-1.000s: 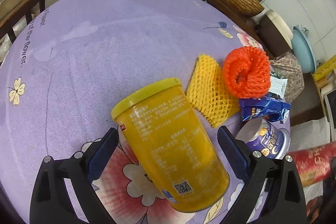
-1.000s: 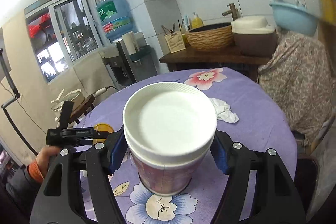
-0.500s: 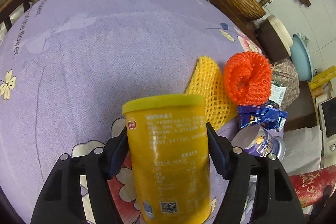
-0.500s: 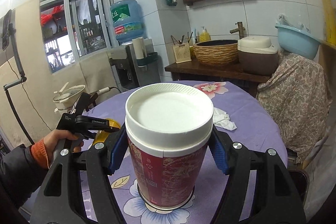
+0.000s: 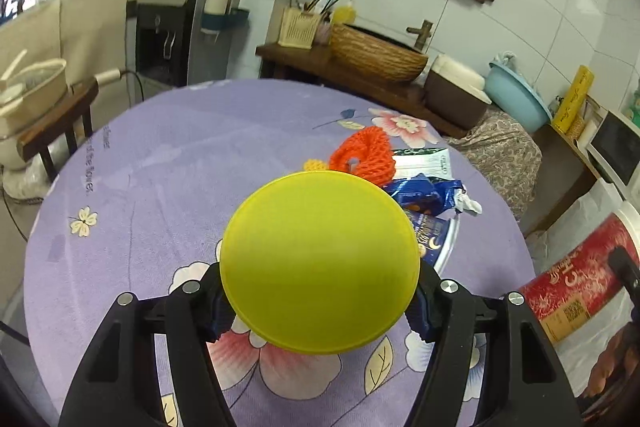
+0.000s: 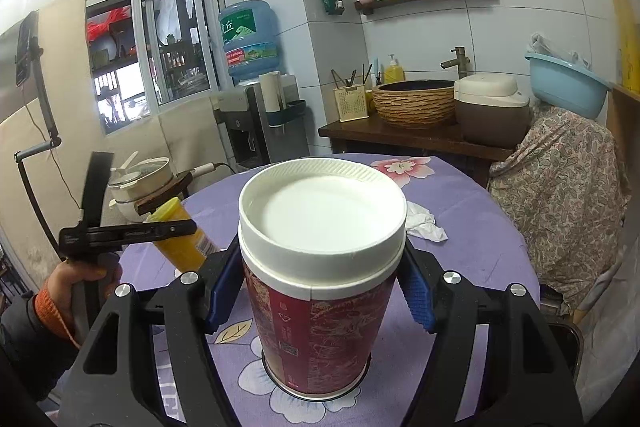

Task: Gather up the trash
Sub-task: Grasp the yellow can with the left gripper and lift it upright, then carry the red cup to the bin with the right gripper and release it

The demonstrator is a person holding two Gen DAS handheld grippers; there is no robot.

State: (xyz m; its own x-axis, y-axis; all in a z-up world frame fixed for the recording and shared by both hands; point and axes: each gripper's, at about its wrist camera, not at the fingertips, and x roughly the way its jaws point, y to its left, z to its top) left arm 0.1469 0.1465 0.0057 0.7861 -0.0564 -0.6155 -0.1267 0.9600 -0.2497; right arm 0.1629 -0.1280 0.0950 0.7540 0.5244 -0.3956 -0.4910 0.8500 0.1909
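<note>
Gripping yellow can, apparently: left tongs.

The left gripper clamps a yellow-lidded can between its fingers. Beyond the fingertips lie an orange foam net and a blue wrapper.

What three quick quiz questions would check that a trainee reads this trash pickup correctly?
1. True or false: the left hand-held gripper holds the yellow canister.
2. What colour is the lid of the red cup in the right hand-held gripper? A white, B blue, C black.
3. What lies on the purple tablecloth just behind that cup?

Key: 1 true. 2 A. 3 a crumpled white tissue.
</note>
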